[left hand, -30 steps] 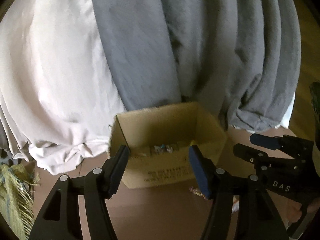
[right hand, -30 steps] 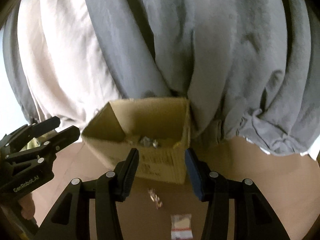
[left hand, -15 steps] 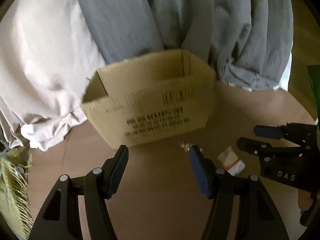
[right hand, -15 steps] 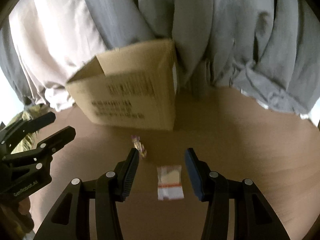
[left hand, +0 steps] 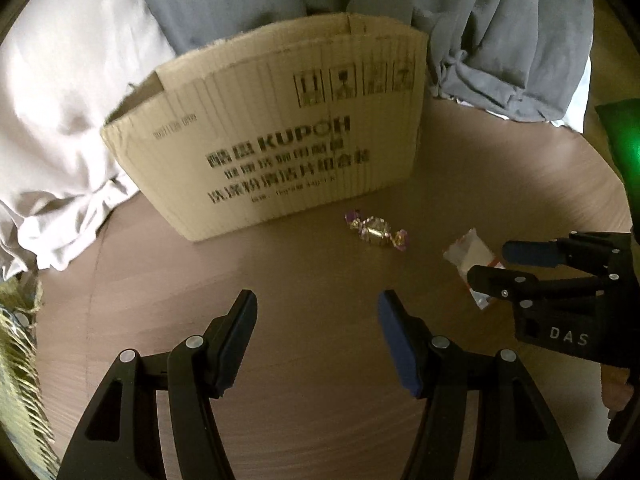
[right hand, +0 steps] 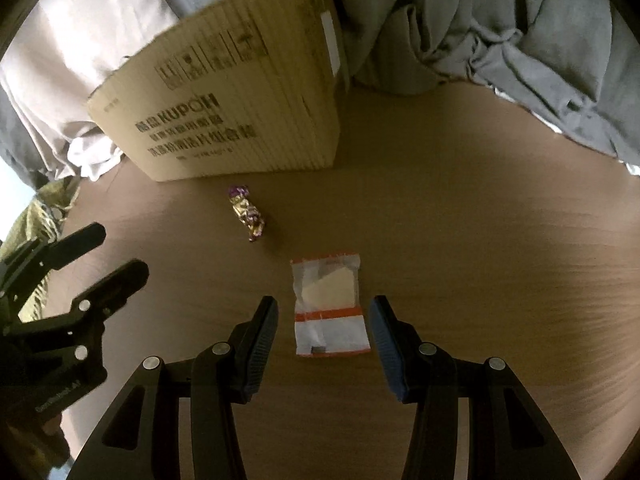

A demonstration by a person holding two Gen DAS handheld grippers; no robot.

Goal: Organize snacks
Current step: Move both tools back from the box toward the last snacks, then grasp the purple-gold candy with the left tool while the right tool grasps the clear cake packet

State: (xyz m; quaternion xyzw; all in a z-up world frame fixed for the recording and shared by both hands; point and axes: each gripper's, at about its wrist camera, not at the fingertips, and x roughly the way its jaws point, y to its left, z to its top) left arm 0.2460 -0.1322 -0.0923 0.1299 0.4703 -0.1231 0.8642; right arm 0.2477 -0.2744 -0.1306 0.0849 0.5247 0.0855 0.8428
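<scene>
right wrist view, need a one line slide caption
Right gripper, fingers open, straddles a white snack packet on the floor; wrapped candy and cardboard box beyond.

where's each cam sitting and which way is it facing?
Left wrist: on the left tool, tilted down at the table before the cardboard box; own open fingers show, right tool at right edge.
Right wrist: on the right tool, tilted down, fingers either side of the white packet; left tool at left.
Shared: box, wrapped candy, packet, curtains.

Tan box [left hand: 272, 148] with black print; purple-gold candy [left hand: 376, 233]; white packet [right hand: 328, 304], orange-striped; grey curtains [left hand: 500, 20].
</scene>
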